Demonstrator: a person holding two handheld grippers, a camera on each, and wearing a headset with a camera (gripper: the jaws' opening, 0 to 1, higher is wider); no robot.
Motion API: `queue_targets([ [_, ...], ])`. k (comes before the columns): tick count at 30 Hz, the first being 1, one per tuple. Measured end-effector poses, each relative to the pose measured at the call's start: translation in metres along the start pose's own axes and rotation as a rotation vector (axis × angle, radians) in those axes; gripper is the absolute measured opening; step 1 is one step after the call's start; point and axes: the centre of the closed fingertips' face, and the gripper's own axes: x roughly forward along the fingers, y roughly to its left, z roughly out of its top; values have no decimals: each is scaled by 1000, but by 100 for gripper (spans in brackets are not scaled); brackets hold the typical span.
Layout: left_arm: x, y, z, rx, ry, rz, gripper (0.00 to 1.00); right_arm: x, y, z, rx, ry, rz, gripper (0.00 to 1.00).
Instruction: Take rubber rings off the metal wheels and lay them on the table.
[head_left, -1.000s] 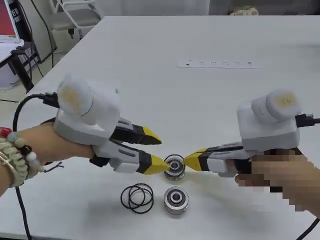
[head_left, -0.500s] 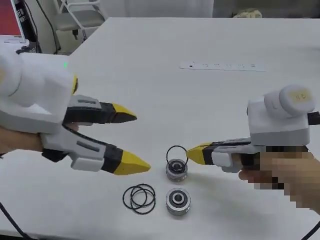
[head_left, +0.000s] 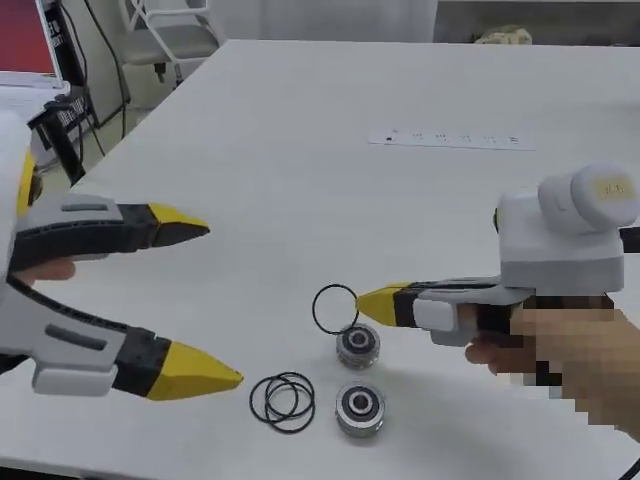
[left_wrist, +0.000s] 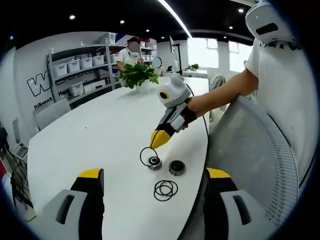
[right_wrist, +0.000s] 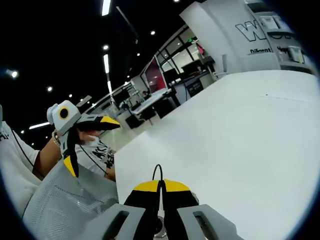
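Two metal wheels (head_left: 357, 345) (head_left: 358, 405) stand on the white table (head_left: 300, 150), one behind the other. My right gripper (head_left: 362, 300) is shut on a thin black rubber ring (head_left: 335, 308), which hangs just above and left of the far wheel. Several loose rings (head_left: 282, 400) lie in a pile left of the near wheel. My left gripper (head_left: 218, 305) is wide open at the left, well back from the wheels, with nothing in it. The left gripper view shows the held ring (left_wrist: 148, 156) over the wheels (left_wrist: 154, 162) (left_wrist: 176, 167). The right gripper (right_wrist: 160, 186) has its jaws closed on the ring (right_wrist: 157, 172).
A white strip with small print (head_left: 450, 140) lies farther back on the table. The table's near edge runs just below the wheels. A chair (head_left: 165, 30) and a desk stand beyond the left edge. A potted plant (left_wrist: 137, 75) sits at the table's far end.
My left gripper has let go of the far wheel, drawn back to the left and opened wide. My right gripper has pulled the ring up off that wheel.
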Motion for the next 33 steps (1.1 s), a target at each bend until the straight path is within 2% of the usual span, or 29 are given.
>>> queue_targets([
  [5, -3, -5, -12, -41, 1, 19, 83, 10, 20, -3, -15, 23, 55, 0],
  [9, -6, -8, -20, -67, 2, 35, 85, 16, 29, -8, -32, 46, 87, 0],
  [15, -5, -21, -34, -108, 17, 28, 94, 26, 45, -22, -65, 103, 128, 0],
  [25, -3, -26, -50, -136, 46, 48, 99, 41, 54, -51, -115, 203, 148, 0],
  [33, -1, -29, -56, -132, 76, 38, 99, 49, 48, -72, -159, 266, 125, 0],
])
